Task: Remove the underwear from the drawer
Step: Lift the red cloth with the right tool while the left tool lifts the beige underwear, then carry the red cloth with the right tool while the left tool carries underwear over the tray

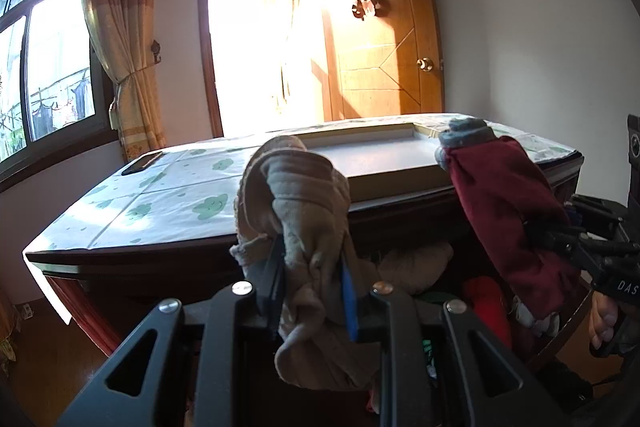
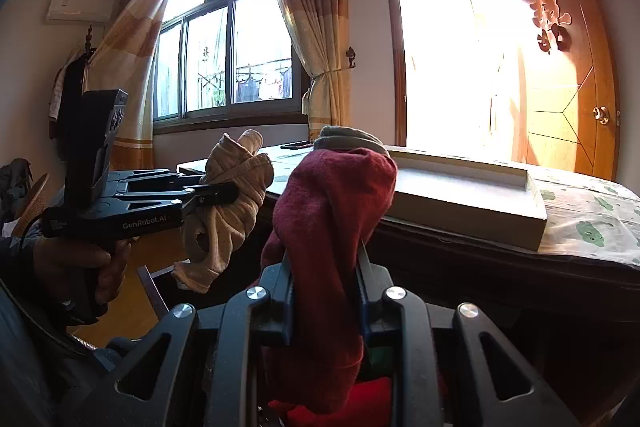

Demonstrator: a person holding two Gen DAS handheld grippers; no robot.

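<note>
My left gripper is shut on beige underwear, a crumpled bundle that stands above the fingers and hangs below them. In the right wrist view that left gripper shows at the left, held by a hand, with the beige underwear drooping from it. My right gripper is shut on dark red underwear with a grey waistband on top. In the left wrist view the dark red underwear shows at the right. Below both grippers the open drawer holds more clothes, red and beige among them.
A dark wooden dresser with a cloud-print cloth on top stands just ahead. A shallow box and a dark phone lie on it. Behind are a bright doorway, an open wooden door, curtains and a window.
</note>
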